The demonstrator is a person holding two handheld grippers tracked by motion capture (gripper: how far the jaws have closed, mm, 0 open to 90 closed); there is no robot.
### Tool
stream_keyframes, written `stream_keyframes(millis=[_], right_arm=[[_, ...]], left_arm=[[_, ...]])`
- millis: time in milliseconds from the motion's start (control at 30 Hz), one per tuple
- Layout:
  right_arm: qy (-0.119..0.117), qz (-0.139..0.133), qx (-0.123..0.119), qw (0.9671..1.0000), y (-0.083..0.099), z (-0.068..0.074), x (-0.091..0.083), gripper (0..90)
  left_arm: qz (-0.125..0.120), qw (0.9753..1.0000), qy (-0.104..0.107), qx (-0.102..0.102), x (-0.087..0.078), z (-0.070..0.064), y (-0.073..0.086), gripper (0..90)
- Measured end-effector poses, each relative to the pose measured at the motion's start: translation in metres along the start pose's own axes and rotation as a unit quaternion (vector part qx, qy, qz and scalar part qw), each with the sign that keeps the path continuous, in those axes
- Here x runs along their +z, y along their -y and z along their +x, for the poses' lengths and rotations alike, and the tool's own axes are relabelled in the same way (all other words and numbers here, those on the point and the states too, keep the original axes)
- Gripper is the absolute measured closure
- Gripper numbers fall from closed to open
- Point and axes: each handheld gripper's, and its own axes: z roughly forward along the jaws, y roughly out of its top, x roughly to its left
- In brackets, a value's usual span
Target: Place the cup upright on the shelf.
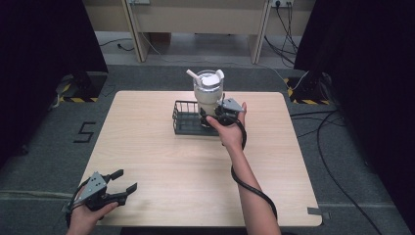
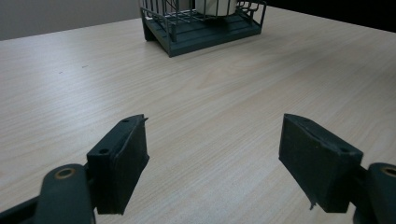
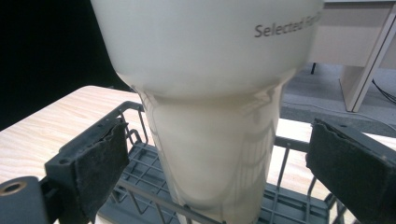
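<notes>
A white tumbler (image 1: 209,90) with a lid and a straw stands upright in a dark wire basket (image 1: 183,120) at the back middle of the table. My right gripper (image 1: 211,115) is at the tumbler's lower part from the near right side. In the right gripper view the tumbler (image 3: 210,70) is close up, and my right gripper (image 3: 215,168) is open, a jaw on each side of the narrow base with gaps showing. My left gripper (image 1: 126,180) is open over the table's front left corner. In the left gripper view, my left gripper (image 2: 215,154) holds nothing, with the basket (image 2: 201,35) far ahead.
The light wooden table (image 1: 161,166) has bare surface around the basket. Black curtains hang at both sides. Cables (image 1: 337,147) lie on the grey floor to the right, and pale furniture legs (image 1: 139,34) stand behind the table.
</notes>
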Motion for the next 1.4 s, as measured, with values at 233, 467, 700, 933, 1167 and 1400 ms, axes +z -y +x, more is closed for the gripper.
stream_keyframes(millis=[233, 467, 700, 933, 1167, 1400], right_arm=[[0.0, -0.001, 0.0, 1.0, 0.001, -0.003, -0.011, 6.8], [0.004, 0.003, -0.004, 1.0, 0.003, -0.007, -0.021, 7.3], [0.006, 0.007, 0.001, 1.0, 0.008, -0.012, -0.03, 7.8], [0.009, 0.009, 0.006, 0.9999, 0.012, -0.019, -0.042, 8.3], [0.015, 0.006, 0.008, 0.9998, 0.013, -0.025, -0.055, 8.7], [0.015, 0.004, 0.012, 0.9998, 0.015, -0.03, -0.065, 9.1]], left_arm=[[0.0, 1.0, 0.0, 0.0, 0.0, 0.0, 0.0, 22.8], [0.0, 1.0, 0.0, -0.001, 0.0, 0.0, 0.0, 22.8], [0.0, 1.0, 0.002, -0.001, 0.001, -0.001, 0.0, 22.8], [0.001, 1.0, 0.003, 0.0, 0.002, -0.001, 0.0, 22.8], [0.001, 1.0, 0.002, 0.0, 0.002, -0.002, 0.0, 22.8], [0.001, 1.0, 0.0, -0.002, 0.002, -0.002, 0.0, 22.8]])
